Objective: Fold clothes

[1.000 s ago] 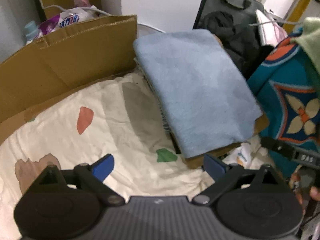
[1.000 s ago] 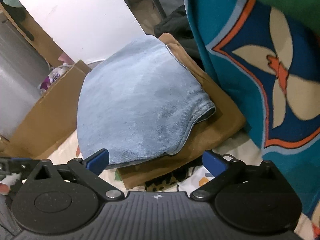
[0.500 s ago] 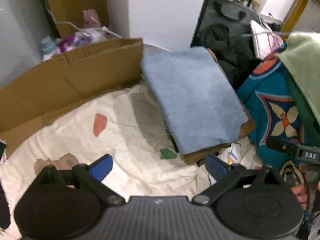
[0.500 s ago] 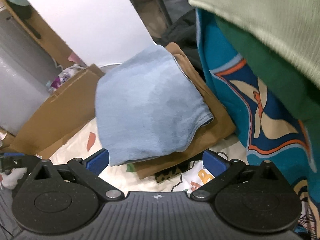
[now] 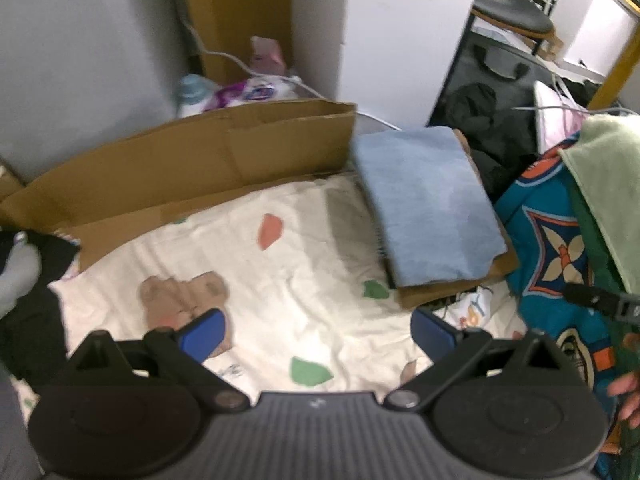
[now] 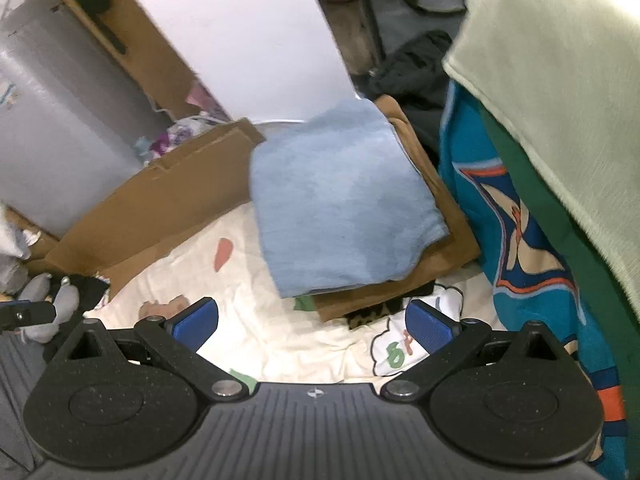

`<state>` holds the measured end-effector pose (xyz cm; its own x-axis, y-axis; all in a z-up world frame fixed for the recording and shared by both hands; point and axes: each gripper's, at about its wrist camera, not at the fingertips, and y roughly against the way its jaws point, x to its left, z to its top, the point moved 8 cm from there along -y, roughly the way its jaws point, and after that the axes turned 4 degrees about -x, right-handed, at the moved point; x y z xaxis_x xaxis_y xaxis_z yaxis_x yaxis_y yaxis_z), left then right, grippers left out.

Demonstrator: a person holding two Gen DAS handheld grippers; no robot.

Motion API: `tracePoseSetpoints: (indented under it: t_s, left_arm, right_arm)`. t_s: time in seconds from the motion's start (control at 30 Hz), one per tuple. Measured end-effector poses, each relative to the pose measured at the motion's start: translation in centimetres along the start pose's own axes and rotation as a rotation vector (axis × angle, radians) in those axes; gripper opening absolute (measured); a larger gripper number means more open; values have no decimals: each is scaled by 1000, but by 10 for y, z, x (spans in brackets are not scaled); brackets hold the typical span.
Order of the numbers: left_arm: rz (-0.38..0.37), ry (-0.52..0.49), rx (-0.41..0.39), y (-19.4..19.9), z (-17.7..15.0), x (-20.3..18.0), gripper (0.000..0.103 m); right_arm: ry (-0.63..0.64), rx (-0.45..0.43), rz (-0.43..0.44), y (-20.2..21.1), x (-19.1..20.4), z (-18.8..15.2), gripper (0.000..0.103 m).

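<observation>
A folded light blue garment (image 5: 428, 204) lies on top of a stack with a folded brown one (image 5: 448, 294) under it, at the far right of a cream patterned sheet (image 5: 304, 276). The same stack shows in the right wrist view (image 6: 340, 208). My left gripper (image 5: 318, 332) is open and empty, above the sheet, well short of the stack. My right gripper (image 6: 312, 326) is open and empty, above the sheet in front of the stack. A pile of clothes stands to the right: teal patterned (image 6: 516, 240), dark green (image 6: 560, 240) and pale green (image 6: 560, 60).
A flattened cardboard box (image 5: 192, 164) stands along the sheet's far edge. Dark and grey clothes (image 5: 28, 280) lie at the left. A black bag (image 5: 492, 120) and a chair (image 5: 516, 16) are behind the stack. Bottles and packets (image 5: 236, 92) sit by the wall.
Both grippers have pulled back and up from the stack, so it looks smaller and more sheet shows. Both stayed open.
</observation>
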<state>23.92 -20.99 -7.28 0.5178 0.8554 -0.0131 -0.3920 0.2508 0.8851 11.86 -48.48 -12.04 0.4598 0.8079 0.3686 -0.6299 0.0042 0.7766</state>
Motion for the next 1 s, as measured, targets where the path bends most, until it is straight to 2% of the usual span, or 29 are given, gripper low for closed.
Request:
tracePoseSetpoints:
  t_s: [0.17, 0.33, 0.5, 0.63, 0.73, 0.87, 1.0]
  left_arm:
    - [33, 42, -48, 50, -7, 26, 100]
    - [34, 83, -91, 94, -22, 48, 100]
    - [50, 135, -113, 133, -41, 69, 100]
    - [59, 172, -179, 174, -46, 84, 100]
    - [94, 208, -211, 205, -46, 96, 102]
    - [90, 214, -245, 233, -51, 105, 102]
    - [106, 221, -258, 249, -65, 118, 102]
  right_arm:
    - [33, -14, 25, 39, 31, 9, 103]
    - [109, -19, 71, 76, 67, 12, 103]
    - [175, -12, 68, 109, 99, 10, 103]
    - [242, -17, 94, 138, 133, 8, 103]
    - [282, -19, 114, 156, 157, 4, 103]
    - [346, -31, 127, 178, 188, -4, 103]
    - [347, -54, 116, 185, 208, -9, 103]
